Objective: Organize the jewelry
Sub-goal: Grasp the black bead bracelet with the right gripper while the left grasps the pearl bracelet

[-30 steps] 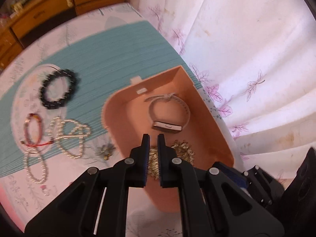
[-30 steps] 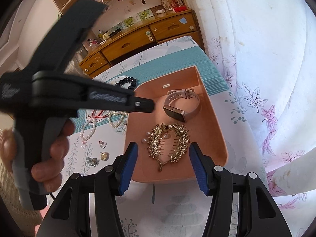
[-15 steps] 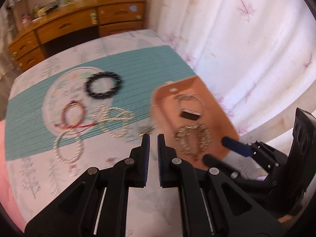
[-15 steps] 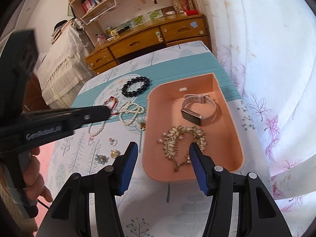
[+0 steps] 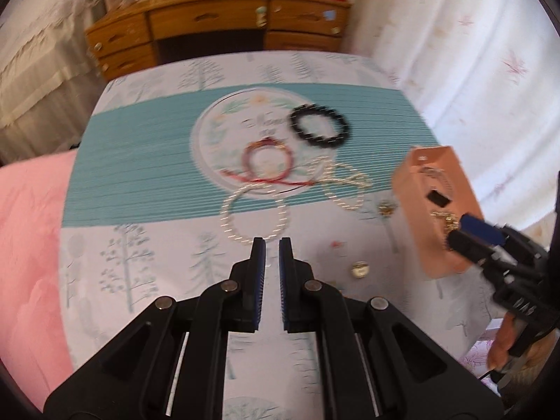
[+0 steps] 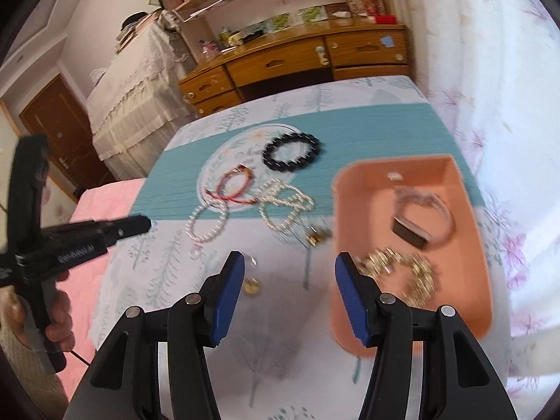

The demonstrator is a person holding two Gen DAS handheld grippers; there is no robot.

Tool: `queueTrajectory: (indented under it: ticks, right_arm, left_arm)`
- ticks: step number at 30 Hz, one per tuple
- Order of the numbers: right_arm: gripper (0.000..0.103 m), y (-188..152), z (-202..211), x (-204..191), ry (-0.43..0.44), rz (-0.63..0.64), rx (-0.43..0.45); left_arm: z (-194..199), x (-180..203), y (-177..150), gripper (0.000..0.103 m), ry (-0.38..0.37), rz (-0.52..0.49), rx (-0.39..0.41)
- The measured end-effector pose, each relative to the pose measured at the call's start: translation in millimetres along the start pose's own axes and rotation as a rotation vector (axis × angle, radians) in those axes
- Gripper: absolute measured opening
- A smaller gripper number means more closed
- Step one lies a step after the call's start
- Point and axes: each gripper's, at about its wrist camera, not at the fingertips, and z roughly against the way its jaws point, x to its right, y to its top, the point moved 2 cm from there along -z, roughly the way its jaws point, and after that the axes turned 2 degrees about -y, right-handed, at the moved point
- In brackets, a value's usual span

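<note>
Behind the table stands a wooden dresser (image 6: 297, 63), and a flowered curtain (image 6: 507, 87) hangs on the right. A cloth (image 5: 147, 161) with a teal band covers the table.

The left gripper (image 5: 272, 245) is above the near part of the cloth, with its fingers almost pressed together and only a thin gap between them; they hold nothing. It points at the pearl bracelet (image 5: 253, 215) just beyond its tips. The right gripper (image 6: 287, 262) is raised over the cloth with its fingers spread wide, also holding nothing.

The tray (image 6: 469, 210) lies on the right side of the table. Inside it are a watch (image 6: 420, 217) at the far part and a gold piece (image 6: 402, 273) nearer. On the cloth, left of the tray, lie a black bracelet (image 6: 292, 152), a red bracelet (image 6: 234, 183) and a pearl necklace (image 6: 283, 206). Small pieces (image 6: 252, 285) lie near the right gripper's left finger.
</note>
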Motion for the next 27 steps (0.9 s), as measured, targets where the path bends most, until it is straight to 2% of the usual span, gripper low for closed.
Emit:
queueTrajectory:
  ticks: [10,16,20,27]
  right_arm:
    - [0.055,91.2,-36.9,-29.6,0.036,0.076,-0.052]
    - [0.054,144.5,-98.2,-35.2,0.040,0.066,-0.143]
    - [0.043,163.4,-151.5,-34.2,0.021,0.044,-0.231]
    - [0.042,172.5,-220.0,-30.3,-0.008,-0.011,-0.312]
  left_arm:
    - [-36.5,-51.7,19.8,0.004,-0.002,0.063,-0.127]
    - [-79.6,-59.6,32.3,0.004,-0.034,0.060,-0.198]
    - [-105.8,-60.5,39.1,0.004,-0.041,0.070,-0.238]
    - [-126.7,-59.2,47.2,0.004,-0.051,0.069,-0.260]
